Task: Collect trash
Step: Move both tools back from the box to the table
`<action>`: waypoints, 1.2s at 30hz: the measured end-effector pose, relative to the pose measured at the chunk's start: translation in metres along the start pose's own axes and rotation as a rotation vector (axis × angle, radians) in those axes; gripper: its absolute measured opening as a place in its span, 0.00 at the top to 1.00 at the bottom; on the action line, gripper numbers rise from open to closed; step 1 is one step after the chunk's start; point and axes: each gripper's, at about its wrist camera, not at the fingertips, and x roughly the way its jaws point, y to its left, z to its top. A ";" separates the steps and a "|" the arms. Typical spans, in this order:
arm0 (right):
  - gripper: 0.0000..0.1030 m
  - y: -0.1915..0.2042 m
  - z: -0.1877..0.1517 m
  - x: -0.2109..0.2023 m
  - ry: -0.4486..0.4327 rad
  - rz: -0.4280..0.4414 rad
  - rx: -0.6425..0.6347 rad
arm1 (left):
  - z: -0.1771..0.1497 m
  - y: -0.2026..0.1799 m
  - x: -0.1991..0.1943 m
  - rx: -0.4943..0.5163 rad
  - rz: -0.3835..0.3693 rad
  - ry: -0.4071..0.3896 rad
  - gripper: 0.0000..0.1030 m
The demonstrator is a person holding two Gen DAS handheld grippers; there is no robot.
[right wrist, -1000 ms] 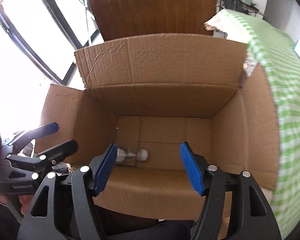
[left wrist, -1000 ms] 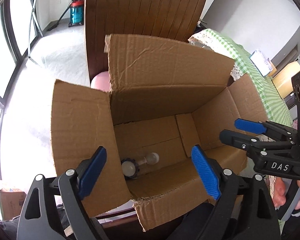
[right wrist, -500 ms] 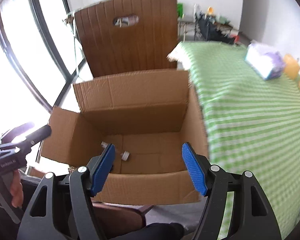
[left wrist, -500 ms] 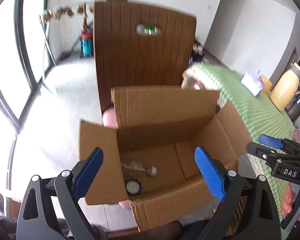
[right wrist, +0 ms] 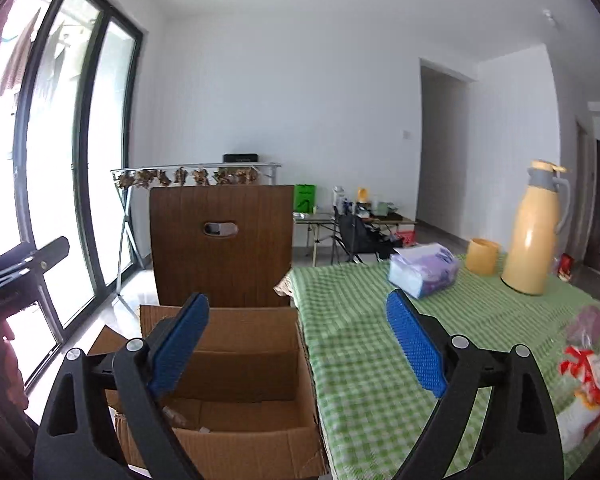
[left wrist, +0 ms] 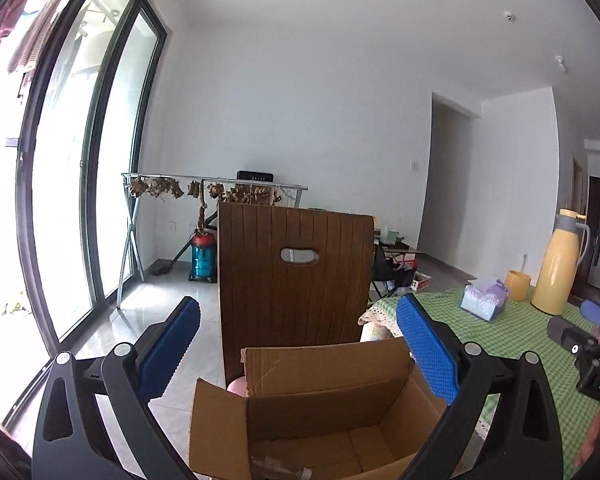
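Note:
An open cardboard box (left wrist: 324,392) sits low in the left wrist view, with a clear plastic bottle (left wrist: 278,471) lying on its floor. My left gripper (left wrist: 298,312) hovers above the box's near edge, pointing almost level; its jaws are opening with nothing between them. My right gripper (right wrist: 298,304) hangs over the box (right wrist: 240,356) and the table edge, its jaws also opening and empty. A crumpled red-and-white wrapper (right wrist: 584,376) lies on the green checked tablecloth (right wrist: 364,360) at the right.
A brown chair back (right wrist: 220,248) rises behind the box. On the table stand a tissue pack (right wrist: 424,270), a yellow cup (right wrist: 482,256) and a yellow thermos (right wrist: 534,232). Tall windows (left wrist: 64,208) line the left; a drying rack (left wrist: 212,188) stands at the back wall.
Both grippers rose and tilted up from looking down into the box to nearly level across the room. The box dropped to the bottom of both views. Both pairs of jaws spread wider.

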 end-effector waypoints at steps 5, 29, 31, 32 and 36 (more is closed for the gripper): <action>0.16 -0.023 -0.011 -0.022 0.024 -0.095 0.089 | 0.001 -0.022 -0.015 0.042 -0.049 -0.011 0.07; 0.16 -0.211 -0.106 -0.295 0.195 -0.848 0.338 | -0.066 -0.231 -0.079 0.123 -0.647 0.159 0.07; 0.16 -0.218 -0.114 -0.311 0.203 -0.881 0.351 | -0.072 -0.243 -0.087 0.143 -0.680 0.161 0.07; 0.16 -0.222 -0.118 -0.320 0.204 -0.894 0.366 | -0.075 -0.249 -0.088 0.154 -0.692 0.165 0.07; 0.16 -0.225 -0.122 -0.339 0.189 -0.907 0.396 | -0.082 -0.265 -0.099 0.193 -0.737 0.180 0.07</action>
